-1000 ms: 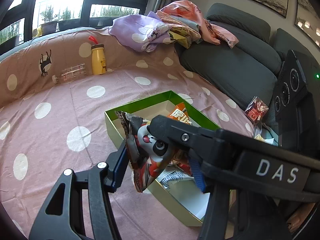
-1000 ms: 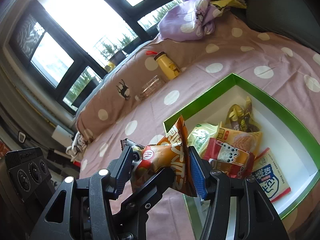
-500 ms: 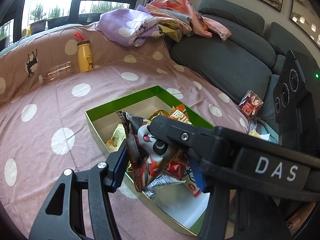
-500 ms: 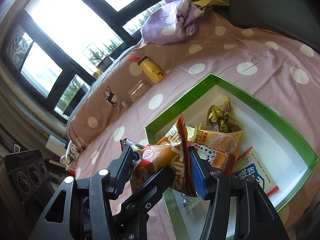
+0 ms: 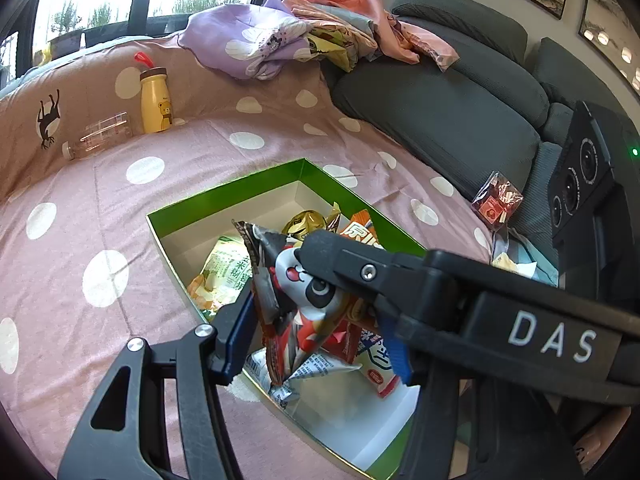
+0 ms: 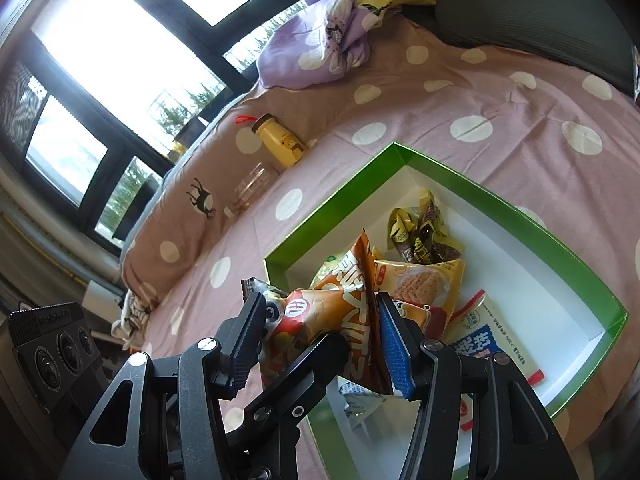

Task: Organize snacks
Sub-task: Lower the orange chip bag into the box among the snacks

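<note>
My left gripper (image 5: 320,320) clamps a panda-print snack bag (image 5: 296,304) above the green box (image 5: 256,184); my right gripper (image 6: 320,340) pinches an orange snack bag (image 6: 340,312) over that box's near corner, other packets (image 6: 424,276) lying inside it.

Snack bags (image 5: 304,304) are all crinkly glossy foil, the green box (image 6: 420,160) is shiny cardboard (plain white inside), and the polka-dot sheet (image 5: 100,200) looks like soft matt cotton
</note>
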